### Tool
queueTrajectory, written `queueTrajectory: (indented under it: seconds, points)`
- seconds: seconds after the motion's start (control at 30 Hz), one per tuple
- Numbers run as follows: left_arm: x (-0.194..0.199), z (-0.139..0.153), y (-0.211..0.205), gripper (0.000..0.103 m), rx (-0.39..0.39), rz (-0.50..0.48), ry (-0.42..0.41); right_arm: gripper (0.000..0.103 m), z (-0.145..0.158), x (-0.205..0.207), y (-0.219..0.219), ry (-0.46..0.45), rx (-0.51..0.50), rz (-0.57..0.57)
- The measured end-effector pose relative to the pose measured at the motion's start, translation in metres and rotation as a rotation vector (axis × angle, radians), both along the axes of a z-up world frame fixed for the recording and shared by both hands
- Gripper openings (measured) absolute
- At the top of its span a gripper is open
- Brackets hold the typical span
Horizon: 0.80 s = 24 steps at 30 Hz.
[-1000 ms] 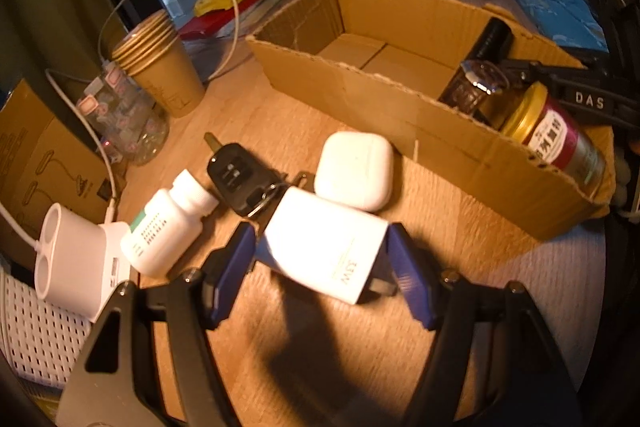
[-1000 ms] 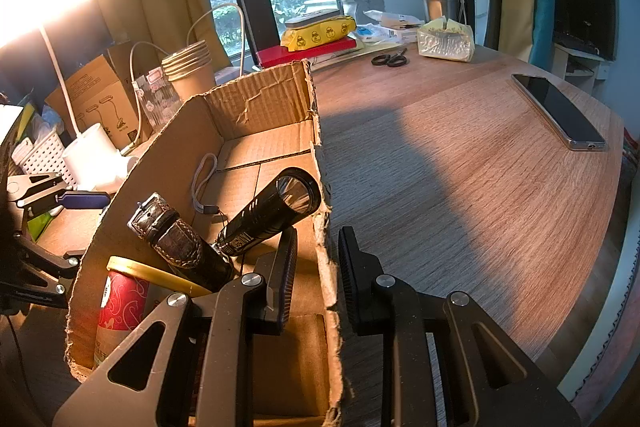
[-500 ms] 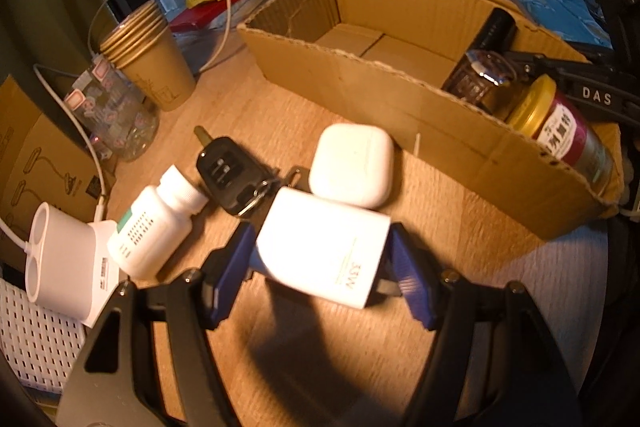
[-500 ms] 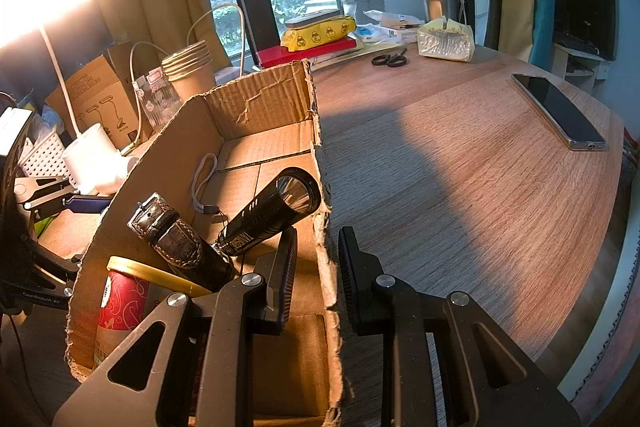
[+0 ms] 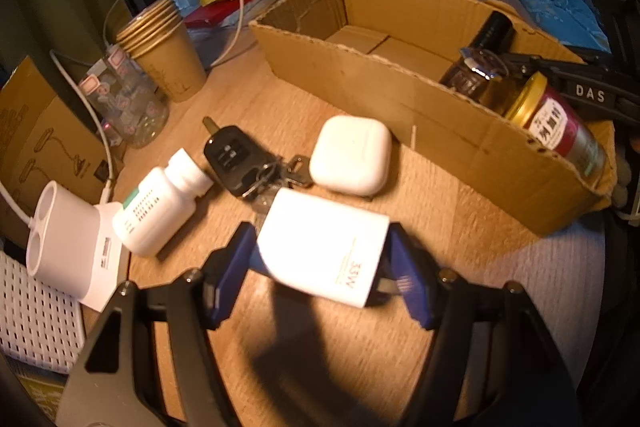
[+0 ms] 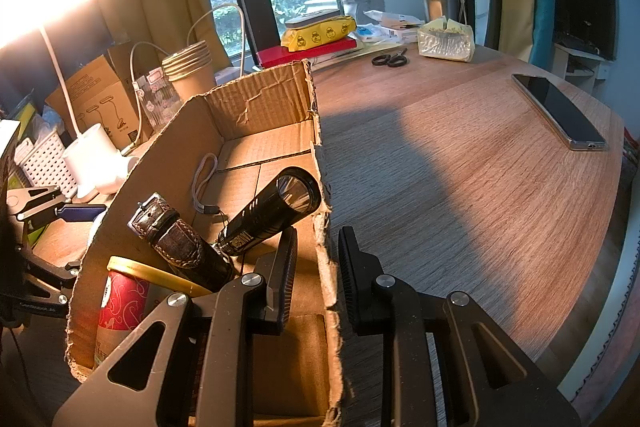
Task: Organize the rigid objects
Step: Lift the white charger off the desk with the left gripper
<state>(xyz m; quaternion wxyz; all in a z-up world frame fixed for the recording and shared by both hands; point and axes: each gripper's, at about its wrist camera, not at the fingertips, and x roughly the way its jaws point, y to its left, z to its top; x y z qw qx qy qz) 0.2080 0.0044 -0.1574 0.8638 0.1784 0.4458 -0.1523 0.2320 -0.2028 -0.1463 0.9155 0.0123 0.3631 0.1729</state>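
My left gripper [image 5: 320, 267] is shut on a white 33W charger block [image 5: 324, 251], held just above the wooden table. Beyond it lie a white earbud case [image 5: 352, 155], a black car key with keyring [image 5: 236, 159] and a white pill bottle [image 5: 160, 203]. The cardboard box [image 5: 400, 87] behind holds a black flashlight [image 6: 276, 211], a leather-strap watch [image 6: 176, 239] and a red gold-lidded jar [image 6: 124, 303]. My right gripper [image 6: 318, 275] is shut on the box's near wall [image 6: 326, 267], one finger inside and one outside.
A stack of paper cups [image 5: 164, 55], a clear glass jar [image 5: 124, 107], a white dual-port adapter with cable [image 5: 64, 239] and a white perforated basket [image 5: 36, 319] crowd the left. A phone [image 6: 560, 111] and scissors [image 6: 390, 59] lie on the table right of the box.
My left gripper has lifted and drawn back slightly with the charger, so the objects on the table look a little farther off. The right gripper has not moved.
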Motion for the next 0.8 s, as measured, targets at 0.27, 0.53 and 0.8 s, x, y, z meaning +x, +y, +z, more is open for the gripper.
queueTrajectory:
  seconds: [0.27, 0.53, 0.8]
  points:
    - [-0.009, 0.003, 0.004, 0.067, -0.031, 0.028, -0.006, 0.023, 0.000, 0.000, -0.001, 0.000, 0.001, 0.000]
    - [-0.020, 0.010, 0.003, 0.067, -0.077, 0.040, -0.014, 0.023, 0.000, -0.001, -0.001, 0.000, 0.001, 0.001]
    - [-0.025, 0.036, 0.003, 0.063, -0.163, 0.039, -0.065, 0.023, 0.000, 0.000, -0.001, -0.001, 0.001, 0.000]
